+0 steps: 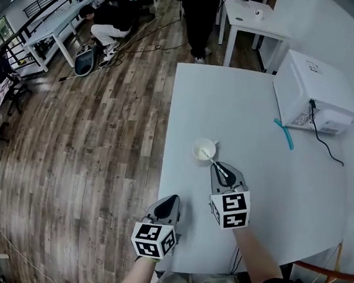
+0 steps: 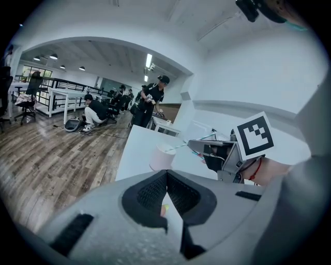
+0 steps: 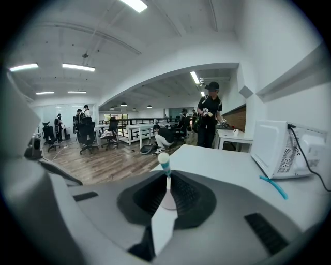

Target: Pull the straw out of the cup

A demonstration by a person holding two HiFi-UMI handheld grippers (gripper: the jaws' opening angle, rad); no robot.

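Note:
A small white cup (image 1: 204, 150) stands in the middle of the white table (image 1: 231, 99). A thin straw (image 1: 209, 157) leans out of the cup toward me. My right gripper (image 1: 214, 165) is just in front of the cup, shut on the straw's upper end. In the right gripper view the teal-striped straw (image 3: 165, 164) sticks up between the shut jaws of the right gripper (image 3: 166, 178). My left gripper (image 1: 172, 199) hovers at the table's near left edge, shut and holding nothing. The left gripper view shows the left gripper (image 2: 166, 191), the cup (image 2: 162, 157), the straw (image 2: 182, 146) and the right gripper (image 2: 199, 146).
A white boxy appliance (image 1: 312, 92) with a black cable sits at the table's far right. A loose teal straw (image 1: 284, 134) lies beside it, also in the right gripper view as a teal straw (image 3: 273, 187). People and desks stand beyond the table on the wooden floor (image 1: 90, 135).

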